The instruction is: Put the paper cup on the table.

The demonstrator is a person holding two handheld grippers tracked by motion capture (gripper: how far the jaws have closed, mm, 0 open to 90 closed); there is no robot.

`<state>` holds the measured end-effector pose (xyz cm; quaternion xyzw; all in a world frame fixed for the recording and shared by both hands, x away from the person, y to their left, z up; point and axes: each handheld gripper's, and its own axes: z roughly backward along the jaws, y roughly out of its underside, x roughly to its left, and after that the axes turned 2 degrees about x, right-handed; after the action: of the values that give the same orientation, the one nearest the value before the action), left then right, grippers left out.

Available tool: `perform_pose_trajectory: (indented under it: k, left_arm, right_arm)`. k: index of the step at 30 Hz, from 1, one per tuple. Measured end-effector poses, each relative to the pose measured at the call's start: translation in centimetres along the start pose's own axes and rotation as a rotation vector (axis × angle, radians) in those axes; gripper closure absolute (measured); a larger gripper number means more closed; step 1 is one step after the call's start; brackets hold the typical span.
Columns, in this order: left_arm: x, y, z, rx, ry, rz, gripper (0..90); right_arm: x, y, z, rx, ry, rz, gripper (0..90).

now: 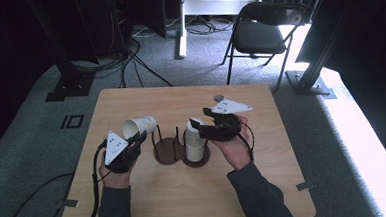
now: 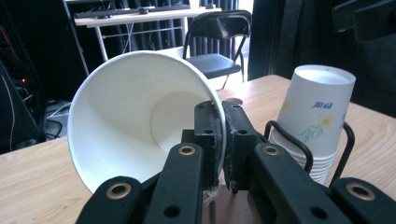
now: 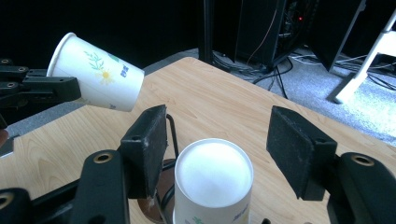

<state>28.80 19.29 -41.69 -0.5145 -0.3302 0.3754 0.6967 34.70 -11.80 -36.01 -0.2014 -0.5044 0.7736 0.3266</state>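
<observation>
Cup pinched by its rim, stack hidden in its holder

Left gripper has its black jaws pressed on the rim wall of a white flower-printed paper cup, held tilted on its side above the light wooden table, mouth toward the camera. Right gripper hangs with jaws spread on either side of an upside-down stack of white paper cups, not touching it. The stack sits in a dark brown wire-post holder; its lower cups are cut off in the right gripper view. How many cups it holds cannot be made out.
</observation>
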Motion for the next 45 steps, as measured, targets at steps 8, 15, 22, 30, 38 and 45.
perform_pose_trajectory:
  k: [8,15,22,30,38,45]
  left_arm:
    - [0.5,0.1,0.0,0.023,-0.014,-0.003,86.4]
    - [0.6,0.1,0.1,0.031,-0.019,0.0,86.3]
    - [0.7,0.1,0.0,0.041,-0.023,0.004,86.3]
    - [1.0,0.1,0.1,0.055,-0.043,0.01,86.4]
    - [1.1,0.1,-0.1,0.085,-0.077,0.003,86.4]
    - [1.2,0.2,-0.2,0.099,-0.094,0.0,86.4]
  right_arm:
    - [-0.6,0.2,0.7,-0.008,0.014,-0.005,37.4]
    - [-1.0,0.6,1.1,-0.004,0.029,-0.01,37.3]
    - [-1.7,1.4,1.5,0.001,0.048,-0.025,37.2]
    - [-2.0,2.5,2.2,0.009,0.077,-0.025,37.2]
    - [-2.3,3.3,3.1,0.007,0.109,-0.017,37.2]
    - [-2.4,4.1,3.5,0.006,0.12,-0.025,37.2]
